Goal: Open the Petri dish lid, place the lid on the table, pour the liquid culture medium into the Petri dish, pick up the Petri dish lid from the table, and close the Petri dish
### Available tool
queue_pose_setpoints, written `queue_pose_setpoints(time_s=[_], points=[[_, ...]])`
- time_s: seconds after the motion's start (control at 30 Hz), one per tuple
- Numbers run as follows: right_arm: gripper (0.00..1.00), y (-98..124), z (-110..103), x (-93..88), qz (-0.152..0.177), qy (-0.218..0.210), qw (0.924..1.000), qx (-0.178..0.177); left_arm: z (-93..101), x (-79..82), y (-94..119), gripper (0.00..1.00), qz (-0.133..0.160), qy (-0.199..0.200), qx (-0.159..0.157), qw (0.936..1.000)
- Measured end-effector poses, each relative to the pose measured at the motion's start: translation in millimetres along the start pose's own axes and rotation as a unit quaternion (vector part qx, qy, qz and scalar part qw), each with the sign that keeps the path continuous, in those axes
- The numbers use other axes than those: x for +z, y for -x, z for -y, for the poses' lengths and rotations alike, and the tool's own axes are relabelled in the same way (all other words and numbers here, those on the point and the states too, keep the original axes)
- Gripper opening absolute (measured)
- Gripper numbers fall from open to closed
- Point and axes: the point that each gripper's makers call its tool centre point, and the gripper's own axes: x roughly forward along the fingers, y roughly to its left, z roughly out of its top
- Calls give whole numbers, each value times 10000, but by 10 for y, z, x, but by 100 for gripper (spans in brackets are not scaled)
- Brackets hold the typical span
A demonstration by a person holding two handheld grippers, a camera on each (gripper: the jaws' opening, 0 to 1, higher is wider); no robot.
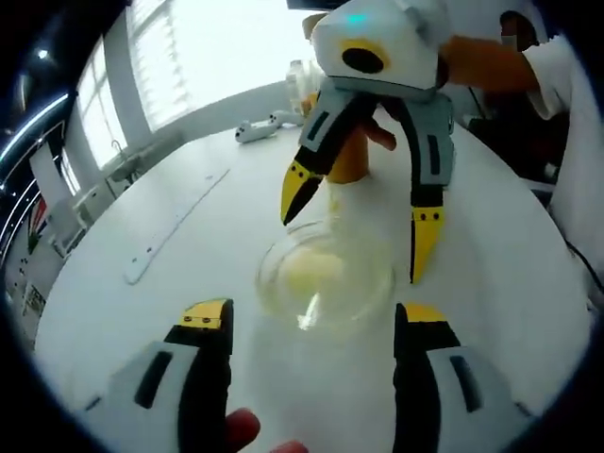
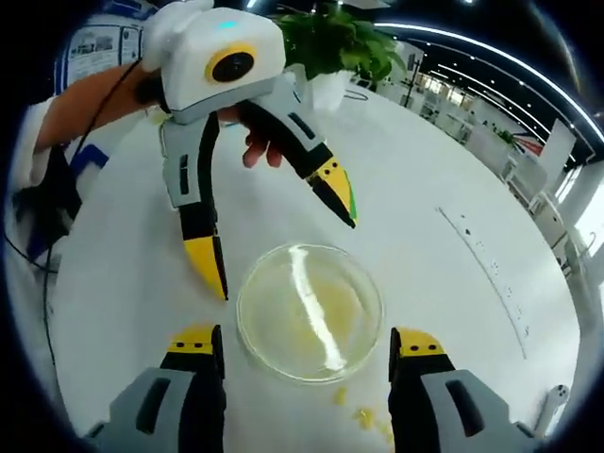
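Observation:
A clear round Petri dish [image 2: 310, 311] with pale yellow medium in it lies on the white table [image 2: 425, 189]. A streak of glare runs across its top, and I cannot tell whether the lid is on. My right gripper [image 2: 304, 342] is open, its jaws standing on either side of the dish's near half. My left gripper [image 2: 278, 241] faces it from the far side, open, tips just above the dish rim. In the left gripper view the dish [image 1: 326, 278] lies just ahead of my open left gripper [image 1: 311, 316]. The open right gripper [image 1: 359, 231] hangs over the dish's far edge.
Small yellow drops [image 2: 363, 413] lie on the table beside the dish. A long strip [image 1: 175, 226] runs along the tabletop, with a small white device [image 1: 260, 127] and bottles [image 1: 297, 80] farther off. A green plant [image 2: 340, 42] stands at the far edge. A person's sleeve [image 1: 576, 179] shows.

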Motion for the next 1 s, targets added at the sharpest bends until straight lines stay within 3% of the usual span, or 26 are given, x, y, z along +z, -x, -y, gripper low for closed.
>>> queue_pose_setpoints(time_s=[0.5,0.57,1.0], points=[[61,-54,-31,-25,-358,122,9992,128,35,15,-103,60,-96,-36,-310,9995],[61,-61,-41,-10,-320,272,9990,162,60,10,-115,59,-94,-46,-353,9993],[60,-93,-23,10,-355,255,9988,210,66,27,-144,58,-61,-56,-413,9991]])
